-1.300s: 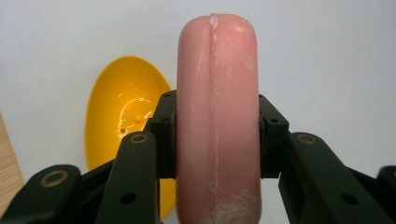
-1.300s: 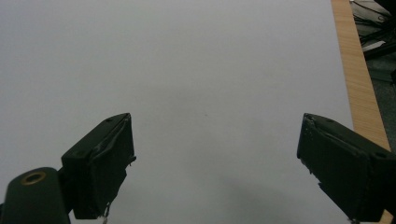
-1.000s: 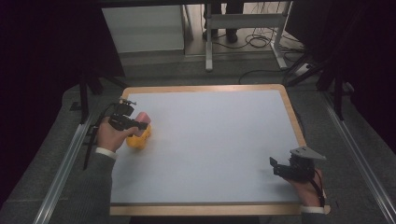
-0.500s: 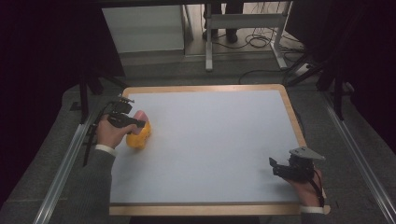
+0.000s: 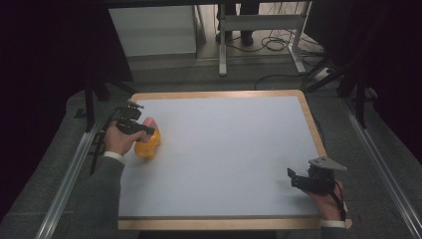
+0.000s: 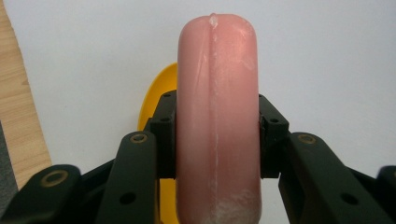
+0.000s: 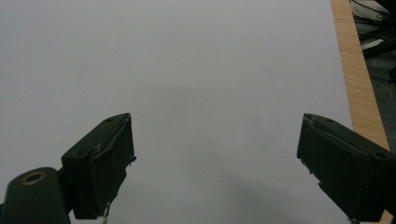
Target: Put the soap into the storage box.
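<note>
A pink sausage (image 6: 217, 116) stands clamped between the jaws of my left gripper (image 6: 217, 135), which is shut on it. In the high view the left gripper (image 5: 144, 128) holds the pink sausage (image 5: 149, 122) just above a yellow bun-shaped piece (image 5: 148, 145) at the left side of the white table top (image 5: 234, 149). Part of that yellow piece (image 6: 156, 93) peeks out behind the sausage. My right gripper (image 5: 294, 179) rests near the front right corner, and its jaws (image 7: 215, 168) stand wide apart with nothing between them.
A wooden rim (image 5: 214, 94) frames the white top. Metal rails (image 5: 64, 184) run along both sides of the table. Beyond the far edge are a white cabinet (image 5: 152, 30), a metal stand (image 5: 259, 25) and cables on the floor.
My left hand has shifted slightly toward the front with the sausage, and the yellow piece sits a little nearer with it. The right gripper has kept still.
</note>
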The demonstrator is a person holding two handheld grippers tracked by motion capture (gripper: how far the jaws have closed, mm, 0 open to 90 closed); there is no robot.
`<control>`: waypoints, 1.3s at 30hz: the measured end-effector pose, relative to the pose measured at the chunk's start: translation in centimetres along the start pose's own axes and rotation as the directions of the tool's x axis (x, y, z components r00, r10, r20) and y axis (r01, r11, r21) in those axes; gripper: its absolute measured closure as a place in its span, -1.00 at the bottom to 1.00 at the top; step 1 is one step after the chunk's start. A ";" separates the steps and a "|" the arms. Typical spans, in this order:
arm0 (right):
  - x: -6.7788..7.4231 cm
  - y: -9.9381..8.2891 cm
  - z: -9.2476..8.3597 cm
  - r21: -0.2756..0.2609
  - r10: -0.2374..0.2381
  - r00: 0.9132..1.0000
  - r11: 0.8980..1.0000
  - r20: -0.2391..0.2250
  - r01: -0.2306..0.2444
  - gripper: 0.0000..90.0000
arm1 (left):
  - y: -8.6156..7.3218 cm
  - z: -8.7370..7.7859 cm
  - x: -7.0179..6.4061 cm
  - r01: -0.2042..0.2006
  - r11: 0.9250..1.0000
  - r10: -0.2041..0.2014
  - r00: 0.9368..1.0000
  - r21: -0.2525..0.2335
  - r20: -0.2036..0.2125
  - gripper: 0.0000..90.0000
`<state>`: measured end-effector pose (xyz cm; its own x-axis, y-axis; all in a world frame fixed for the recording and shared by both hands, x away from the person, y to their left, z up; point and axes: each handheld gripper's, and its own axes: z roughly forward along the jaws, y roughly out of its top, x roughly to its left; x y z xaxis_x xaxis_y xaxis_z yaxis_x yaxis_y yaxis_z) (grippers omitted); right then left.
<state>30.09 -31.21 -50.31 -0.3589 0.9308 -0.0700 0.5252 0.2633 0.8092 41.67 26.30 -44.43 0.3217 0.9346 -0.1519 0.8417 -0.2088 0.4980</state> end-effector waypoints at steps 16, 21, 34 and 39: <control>0.1 -0.1 0.3 0.011 -0.002 1.000 1.000 -0.001 0.002 -0.76 | -2.3 2.1 0.7 0.023 0.998 -0.022 1.000 0.055 -0.012 0.33; 0.2 -0.1 0.3 0.012 -0.005 1.000 1.000 -0.003 0.005 -0.76 | -2.5 2.8 0.8 0.027 0.997 -0.026 1.000 0.071 -0.010 0.33; 0.2 -0.1 0.3 0.011 -0.002 1.000 1.000 -0.003 0.002 -0.76 | -2.6 0.3 0.3 0.009 0.999 -0.009 1.000 -0.040 0.012 -0.26; 0.2 -0.1 0.3 0.011 -0.003 1.000 1.000 -0.004 0.003 -0.76 | -3.6 -1.1 -0.8 -0.029 0.993 0.034 0.998 -0.111 0.048 -0.39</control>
<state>30.20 -31.01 -50.58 -0.3632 0.9291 -0.0701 0.5322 0.2687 0.8028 37.92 26.64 -45.13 0.3708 0.9119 -0.1760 0.7785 -0.2019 0.5942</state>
